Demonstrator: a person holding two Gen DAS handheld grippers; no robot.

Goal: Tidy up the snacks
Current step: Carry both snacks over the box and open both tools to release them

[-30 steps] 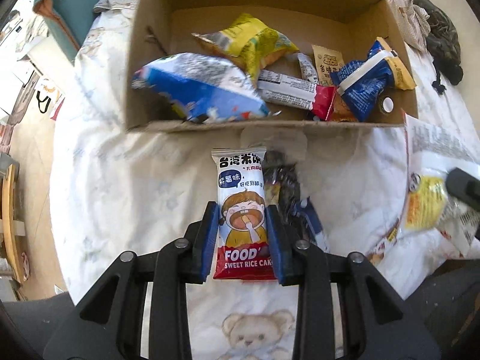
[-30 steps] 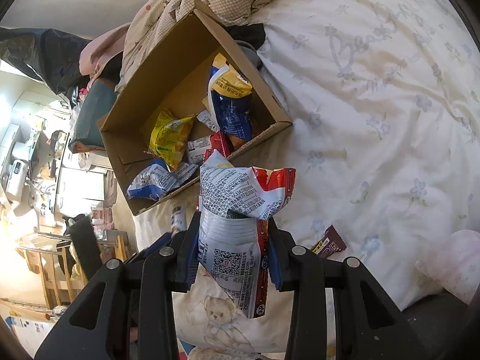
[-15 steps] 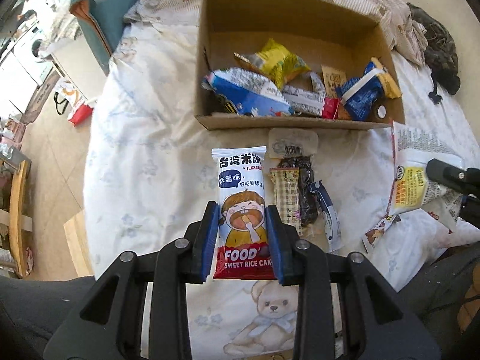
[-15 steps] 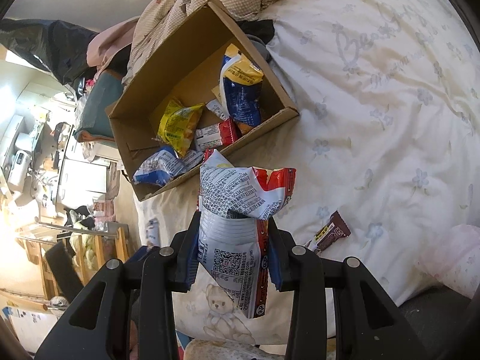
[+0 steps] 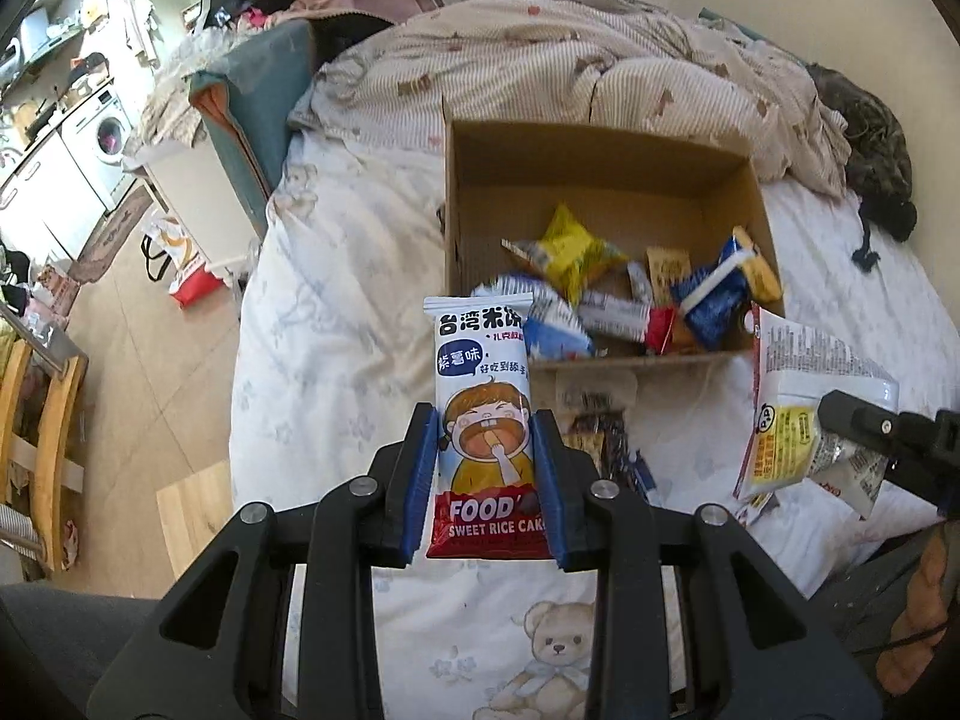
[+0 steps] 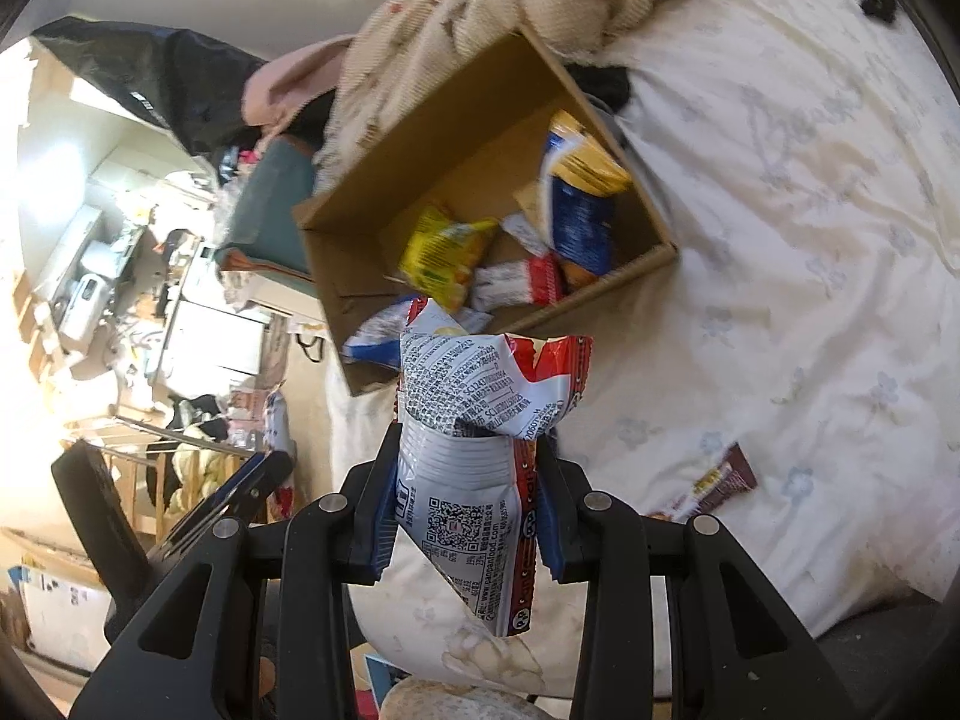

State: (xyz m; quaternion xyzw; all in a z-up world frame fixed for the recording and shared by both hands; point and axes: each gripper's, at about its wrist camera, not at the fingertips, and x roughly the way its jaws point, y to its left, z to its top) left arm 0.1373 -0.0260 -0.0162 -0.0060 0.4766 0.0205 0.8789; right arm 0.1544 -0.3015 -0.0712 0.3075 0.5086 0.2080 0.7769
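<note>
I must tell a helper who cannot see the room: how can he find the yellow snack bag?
Find the open cardboard box on the bed. Inside, near the middle of its floor, lies the yellow bag. It is the only all-yellow pack; its neighbours are blue, white or red.

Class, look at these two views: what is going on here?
A person is sorting snacks on a bed with two hand-held grippers. The left gripper is shut on a sweet rice cake pack; the right gripper is shut on a crumpled white-and-red packet. Both are held above the bedsheet, facing a cardboard box already holding several snacks.
</note>
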